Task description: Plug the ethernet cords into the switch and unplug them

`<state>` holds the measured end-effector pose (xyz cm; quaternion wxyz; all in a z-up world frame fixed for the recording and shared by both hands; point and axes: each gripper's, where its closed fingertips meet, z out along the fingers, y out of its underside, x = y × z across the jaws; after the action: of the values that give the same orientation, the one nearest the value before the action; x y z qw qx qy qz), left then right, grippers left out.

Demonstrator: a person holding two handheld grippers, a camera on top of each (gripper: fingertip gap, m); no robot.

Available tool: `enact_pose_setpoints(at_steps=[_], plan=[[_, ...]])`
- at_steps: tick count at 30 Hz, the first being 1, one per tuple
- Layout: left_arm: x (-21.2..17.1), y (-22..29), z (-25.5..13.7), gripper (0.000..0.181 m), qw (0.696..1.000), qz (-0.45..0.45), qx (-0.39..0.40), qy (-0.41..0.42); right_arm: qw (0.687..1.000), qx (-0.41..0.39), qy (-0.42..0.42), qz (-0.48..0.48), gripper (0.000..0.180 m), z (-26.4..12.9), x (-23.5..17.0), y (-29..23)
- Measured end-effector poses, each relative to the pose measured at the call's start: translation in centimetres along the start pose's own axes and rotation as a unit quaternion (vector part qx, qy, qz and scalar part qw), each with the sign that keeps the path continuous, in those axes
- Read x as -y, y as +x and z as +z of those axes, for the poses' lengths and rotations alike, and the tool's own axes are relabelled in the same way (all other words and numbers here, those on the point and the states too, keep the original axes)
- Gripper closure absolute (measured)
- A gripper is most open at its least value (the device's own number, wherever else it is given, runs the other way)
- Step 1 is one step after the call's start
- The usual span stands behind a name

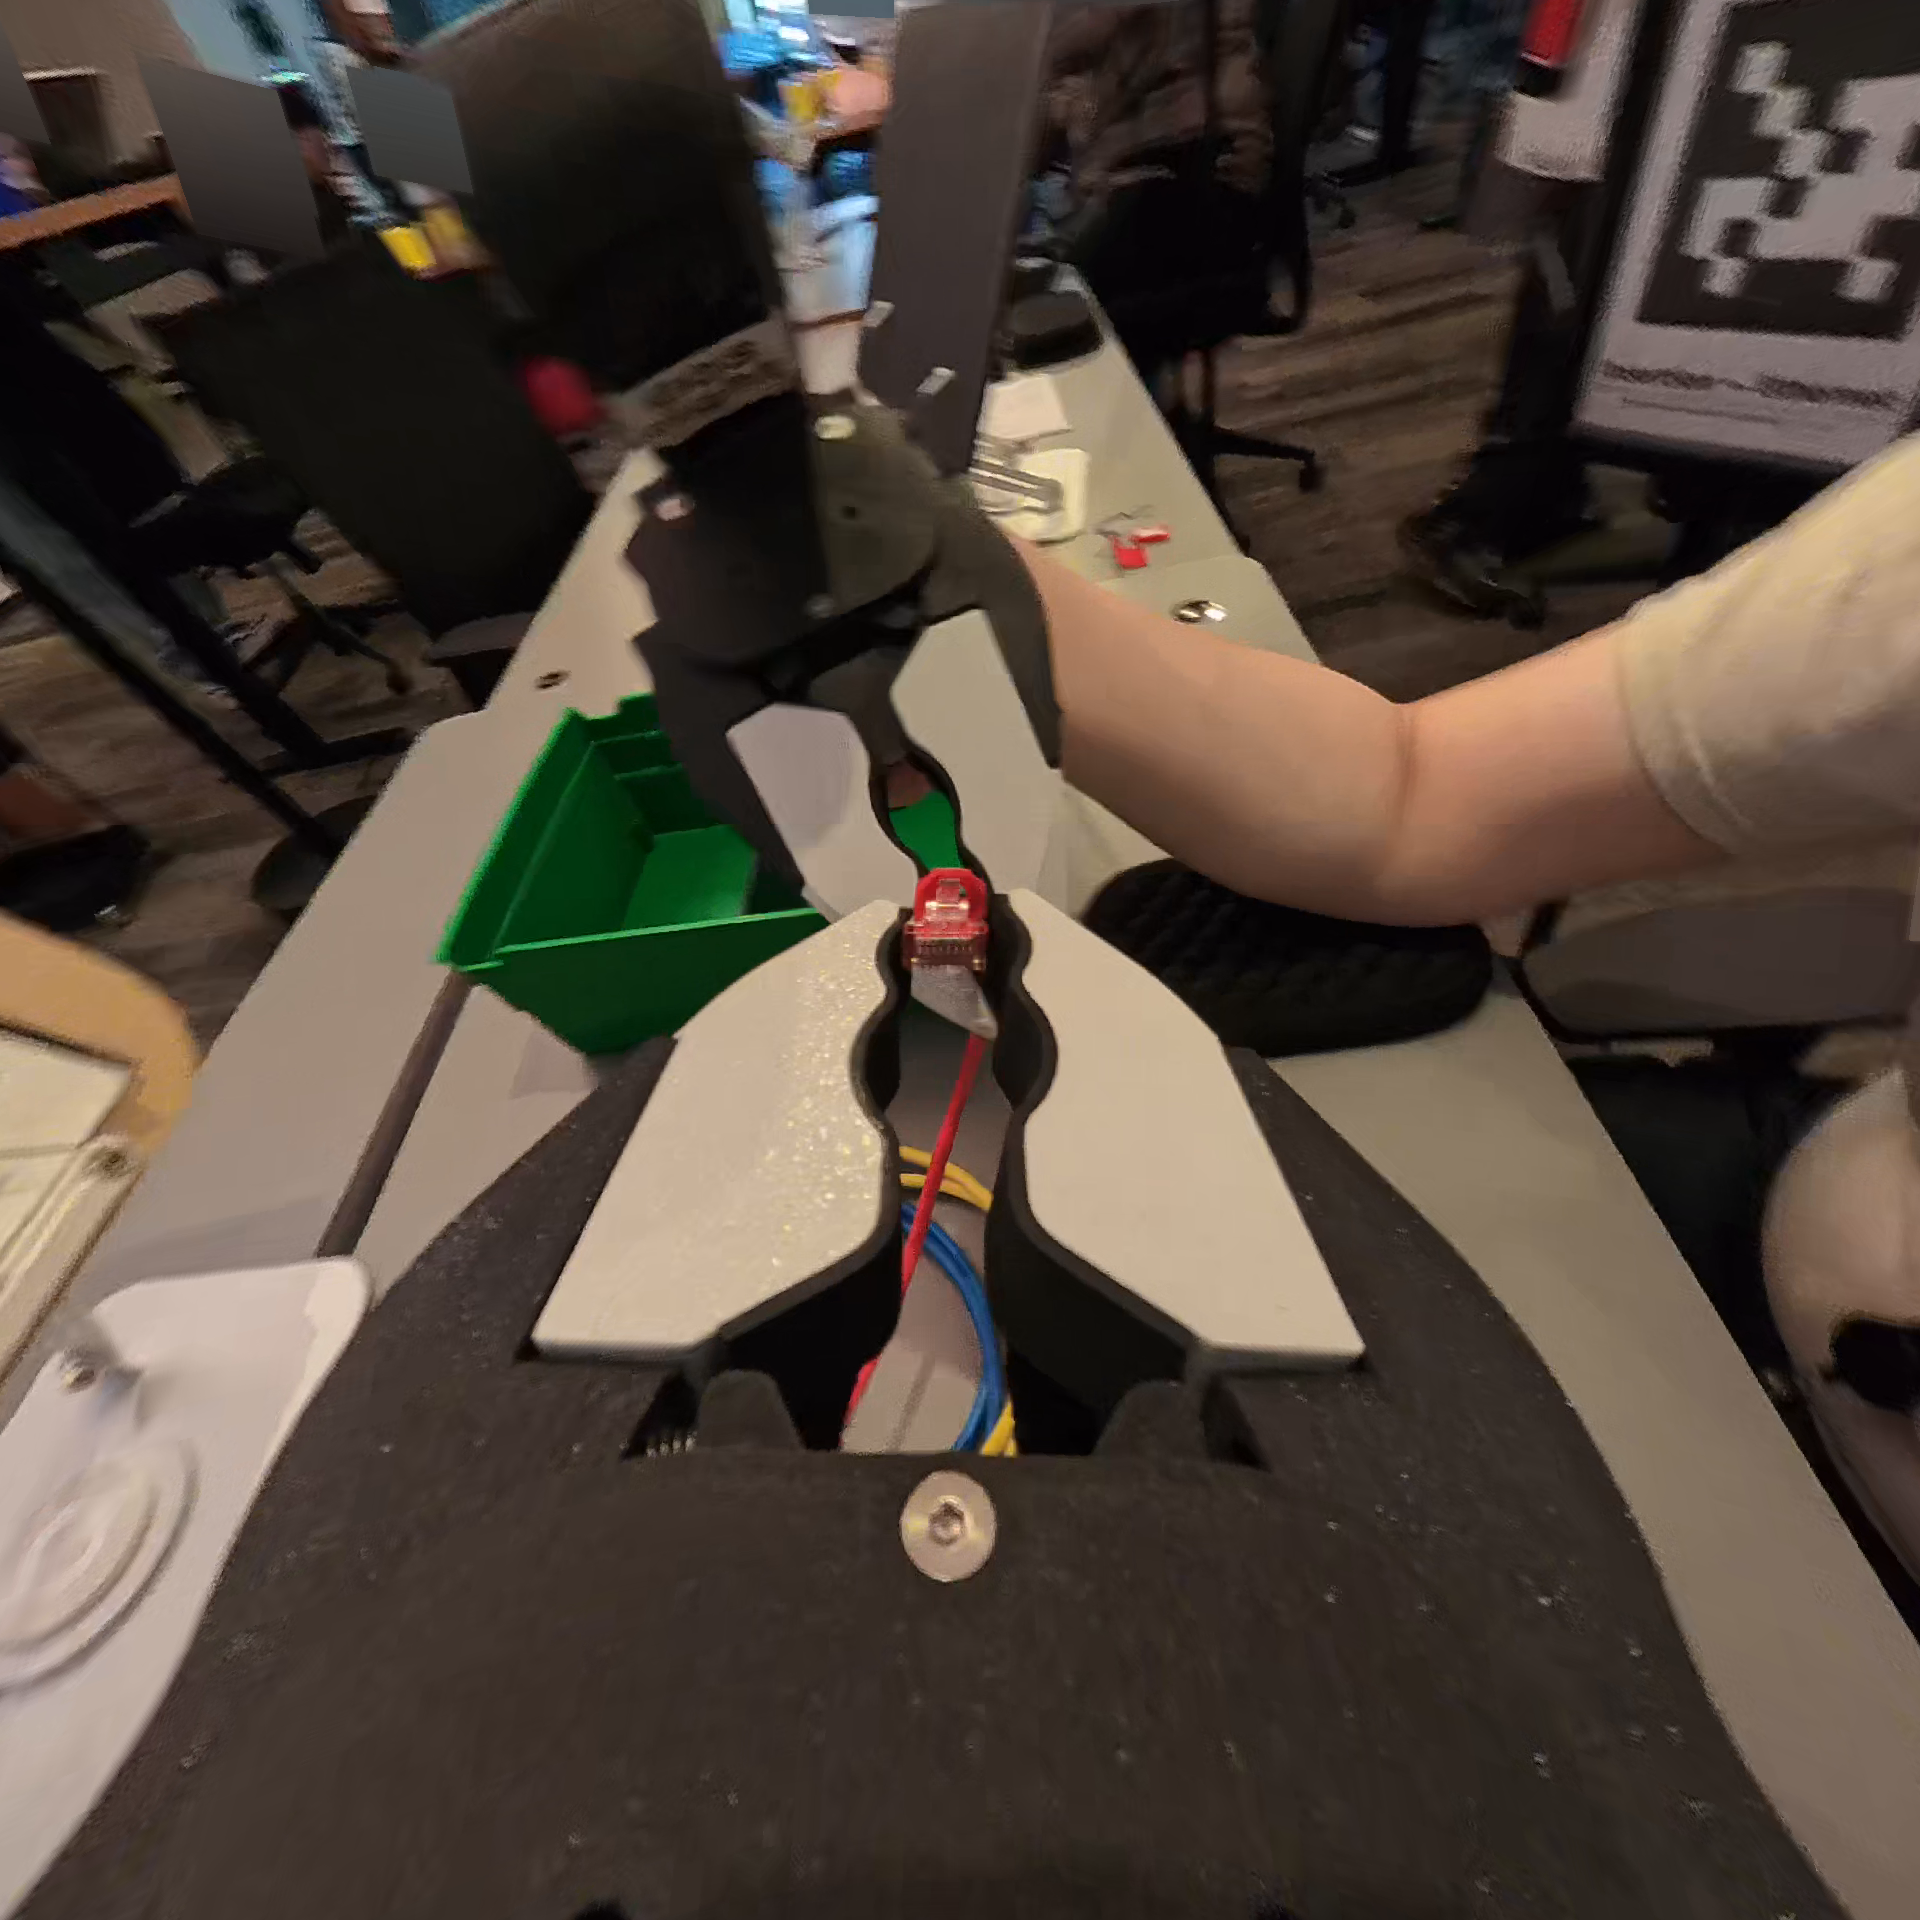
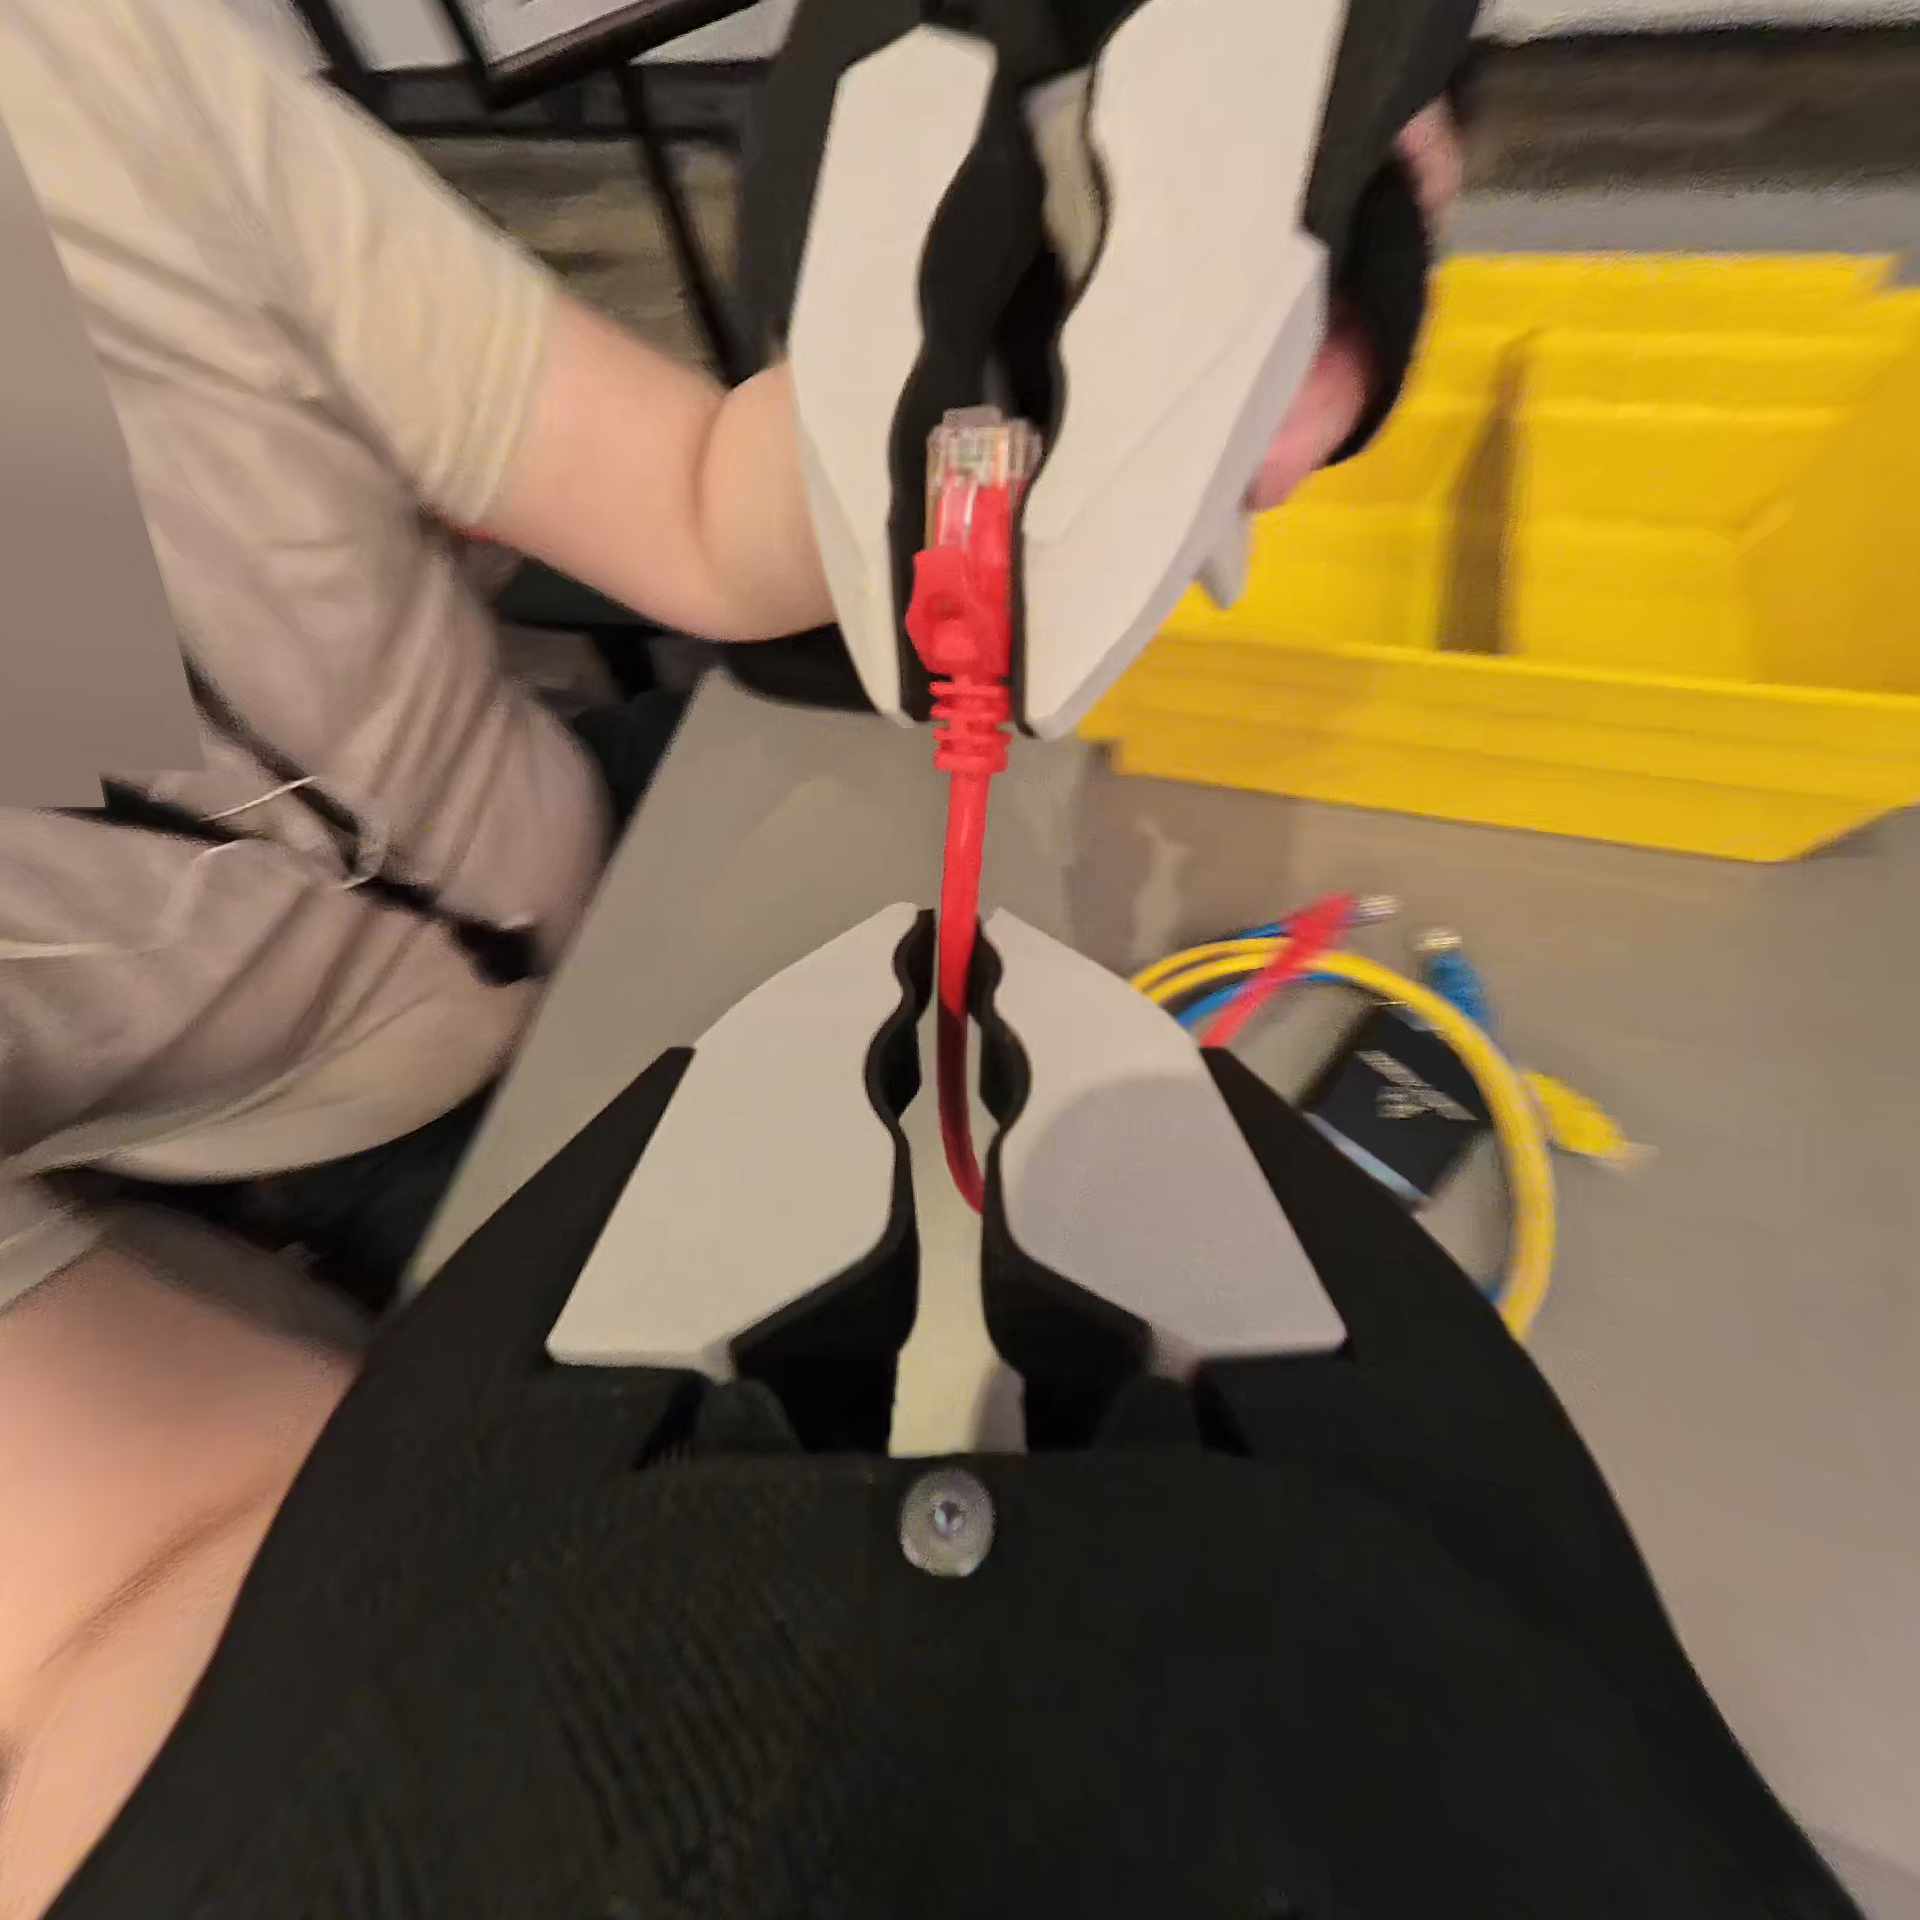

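Both my grippers shared thin red ethernet cord (image 2: 964, 935): left gripper (image 1: 948, 925) pinched clear-tipped plug (image 2: 977, 488), right gripper (image 2: 951, 925) closed on cable, probably re-gripping. Black switch (image 2: 1392, 1117) lay on grey table (image 2: 1714, 1299), unplugged.

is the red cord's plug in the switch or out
Out. The red plug is held up in the left gripper, clear of the switch lying on the table.
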<state>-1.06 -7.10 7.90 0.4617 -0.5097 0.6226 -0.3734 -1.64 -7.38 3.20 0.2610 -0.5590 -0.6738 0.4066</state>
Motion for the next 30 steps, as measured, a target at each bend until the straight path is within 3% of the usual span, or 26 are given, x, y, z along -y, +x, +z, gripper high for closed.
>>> enact_pose_setpoints(at_steps=[2, 4, 5, 6, 8, 10, 12, 14, 17, 22, 24, 30], plan=[[0.6, -2.3, -1.1, 0.169, 0.998, -0.026, 0.063, 0.015, 0.992, -0.109, 0.052, -0.026, 0.155, -1.9, 1.9, 2.7], [1.5, -4.9, -3.1, 0.169, 0.987, -0.064, 0.135, 0.052, 0.964, -0.226, 0.122, -0.064, 0.147, -4.9, 4.9, 4.6], [2.0, -6.1, -4.2, 0.169, 0.980, -0.085, 0.165, 0.075, 0.947, -0.247, 0.179, -0.102, 0.147, -6.2, 7.0, 3.8], [2.5, -6.8, -5.3, 0.169, 0.973, -0.099, 0.184, 0.102, 0.933, -0.228, 0.236, -0.146, 0.148, -6.8, 8.9, 1.8], [3.1, -7.5, -7.0, 0.169, 0.962, -0.122, 0.198, 0.140, 0.923, -0.117, 0.298, -0.213, 0.161, -5.4, 10.6, -3.2], [3.8, -7.7, -8.3, 0.169, 0.956, -0.133, 0.201, 0.167, 0.947, -0.066, 0.257, -0.182, 0.154, -1.9, 10.5, -3.5], [4.7, -7.4, -9.0, 0.169, 0.951, -0.130, 0.201, 0.194, 0.963, -0.110, 0.218, -0.112, 0.130, 1.6, 10.1, 0.3], [5.7, -6.9, -9.4, 0.169, 0.947, -0.122, 0.201, 0.219, 0.959, -0.176, 0.222, -0.024, 0.124, 3.5, 10.0, 4.9], [5.8, -6.6, -9.0, 0.169, 0.950, -0.107, 0.210, 0.204, 0.911, -0.192, 0.362, 0.040, 0.125, 2.1, 11.8, 7.2], [6.4, -5.7, -8.9, 0.169, 0.954, -0.125, 0.164, 0.220, 0.834, -0.168, 0.524, -0.029, 0.134, -3.7, 13.6, 4.5], [6.3, -5.3, -8.6, 0.169, 0.957, -0.138, 0.140, 0.215, 0.832, -0.162, 0.530, -0.024, 0.142, -4.7, 13.6, 4.2], [5.9, -4.3, -6.9, 0.169, 0.964, -0.149, 0.096, 0.196, 0.851, -0.093, 0.518, -0.005, 0.143, -4.4, 13.9, 3.0]])
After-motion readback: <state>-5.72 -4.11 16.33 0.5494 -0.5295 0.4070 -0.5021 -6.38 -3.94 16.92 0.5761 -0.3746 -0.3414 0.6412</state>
